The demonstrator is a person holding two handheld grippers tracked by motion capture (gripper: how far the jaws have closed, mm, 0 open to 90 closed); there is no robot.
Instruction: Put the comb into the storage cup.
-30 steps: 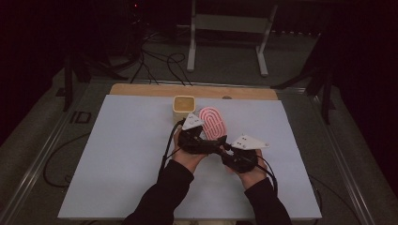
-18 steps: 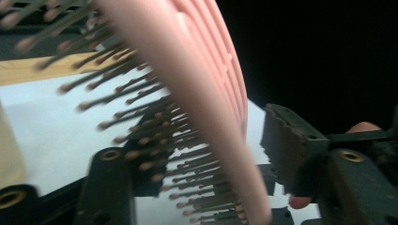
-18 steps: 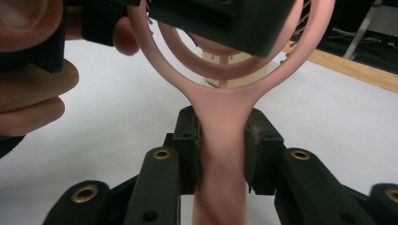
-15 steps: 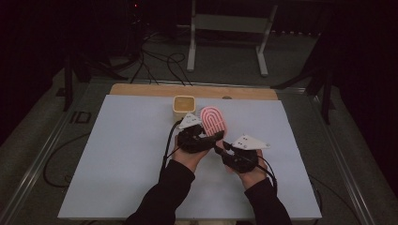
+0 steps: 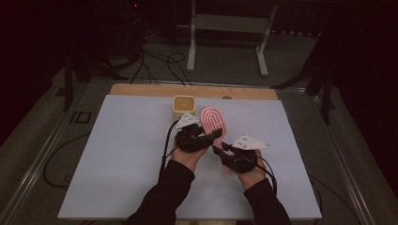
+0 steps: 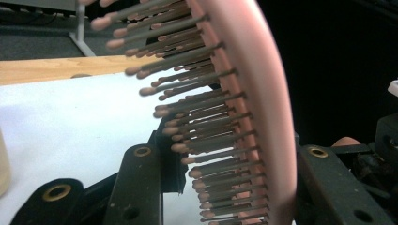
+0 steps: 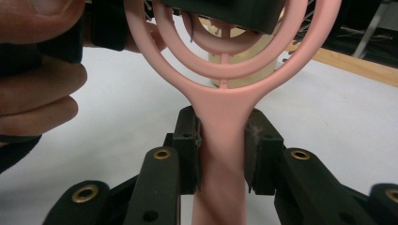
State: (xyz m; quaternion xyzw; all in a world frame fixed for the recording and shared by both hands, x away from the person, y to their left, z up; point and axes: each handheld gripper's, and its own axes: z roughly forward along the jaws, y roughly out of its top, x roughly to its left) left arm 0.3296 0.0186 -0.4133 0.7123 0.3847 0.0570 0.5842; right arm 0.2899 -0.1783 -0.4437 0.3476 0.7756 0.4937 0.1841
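Observation:
A pink hairbrush (image 5: pixel 213 119) is held just above the white table, its head pointing away from the person. My right gripper (image 7: pixel 220 150) is shut on the brush handle (image 7: pixel 219 187), one pad on each side. My left gripper (image 6: pixel 234 164) has just been closing on the brush head (image 6: pixel 253 93). One jaw is against the bristles and the other against the smooth back. In the high view the left gripper (image 5: pixel 213 135) reaches in from the left and the right gripper (image 5: pixel 219 149) sits just behind it.
A small cream cup (image 5: pixel 183 105) stands just beyond the brush, near the table's wooden far edge (image 5: pixel 141 90). The white sheet (image 5: pixel 117 154) stretches wide to both sides. Cables and a metal stand (image 5: pixel 225 28) are on the floor beyond the table.
The left gripper's jaws have drawn together around the brush head. Both hands and the brush stay where they were.

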